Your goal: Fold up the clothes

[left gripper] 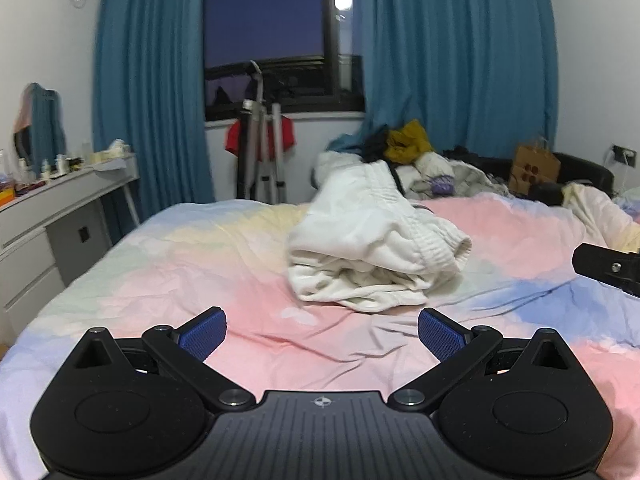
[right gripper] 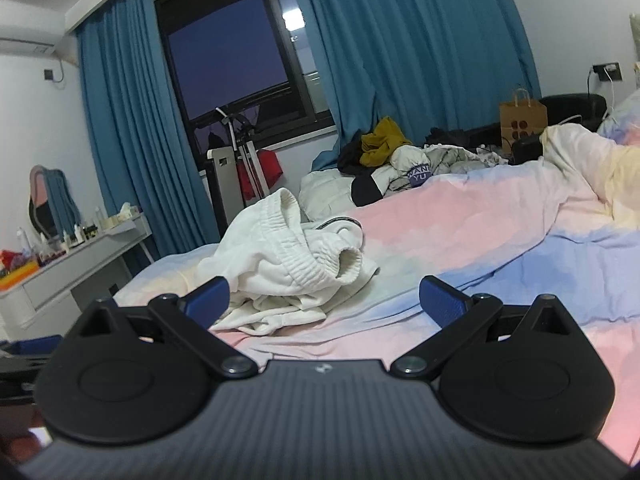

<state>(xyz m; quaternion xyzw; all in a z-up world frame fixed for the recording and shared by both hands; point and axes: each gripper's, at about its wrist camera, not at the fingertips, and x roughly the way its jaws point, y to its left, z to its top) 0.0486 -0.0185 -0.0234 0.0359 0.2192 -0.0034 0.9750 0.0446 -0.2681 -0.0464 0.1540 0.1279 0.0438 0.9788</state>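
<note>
A crumpled white garment (left gripper: 372,248) with a ribbed elastic band lies in a heap on the pastel bed cover (left gripper: 200,272). My left gripper (left gripper: 322,334) is open and empty, a short way in front of the garment. In the right wrist view the same garment (right gripper: 292,256) lies ahead and to the left. My right gripper (right gripper: 324,300) is open and empty, close to the garment's near edge; its left finger (right gripper: 208,298) overlaps the cloth in view. The right gripper's tip also shows at the right edge of the left wrist view (left gripper: 608,268).
A pile of other clothes (left gripper: 420,160) lies at the far side of the bed, with a brown paper bag (left gripper: 536,168) and a black chair behind. A white dresser (left gripper: 48,216) with bottles stands left. Blue curtains and a dark window are at the back.
</note>
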